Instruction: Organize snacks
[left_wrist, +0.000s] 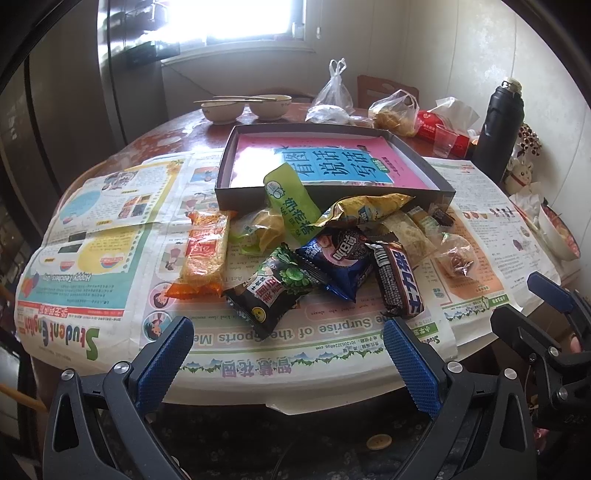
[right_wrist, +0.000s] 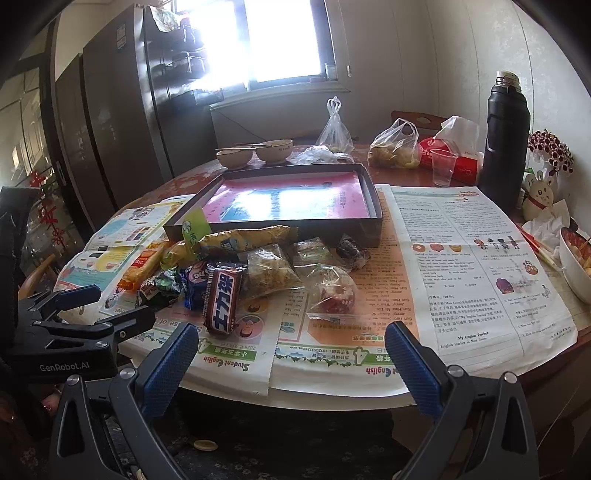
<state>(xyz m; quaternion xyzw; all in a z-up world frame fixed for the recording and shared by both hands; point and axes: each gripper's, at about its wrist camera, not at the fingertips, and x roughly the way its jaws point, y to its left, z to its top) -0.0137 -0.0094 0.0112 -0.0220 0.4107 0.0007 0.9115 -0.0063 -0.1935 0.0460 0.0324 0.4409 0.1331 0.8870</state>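
A pile of wrapped snacks lies on newspaper in front of a shallow dark box (left_wrist: 334, 194) (right_wrist: 369, 221) lined with a pink book. The pile holds an orange packet (left_wrist: 205, 254), a green sachet (left_wrist: 291, 201) leaning on the box's rim, a yellow bag (left_wrist: 365, 208), a black-and-green pack (left_wrist: 273, 288), a blue pack (left_wrist: 338, 258) and a brown chocolate bar (left_wrist: 399, 278) (right_wrist: 221, 301). A clear-wrapped red sweet (right_wrist: 332, 290) lies to the right. My left gripper (left_wrist: 288, 336) hangs open at the table's near edge, short of the pile. My right gripper (right_wrist: 291, 341) is open too, beside it.
Two bowls (left_wrist: 245, 105) with chopsticks stand behind the box. Plastic bags (left_wrist: 395, 110), a red tissue pack (right_wrist: 458, 158), a clear cup (right_wrist: 443, 166) and a black flask (right_wrist: 504, 136) crowd the back right. A food bowl (right_wrist: 574, 262) sits at the right edge. Newspaper (right_wrist: 461, 258) covers the table.
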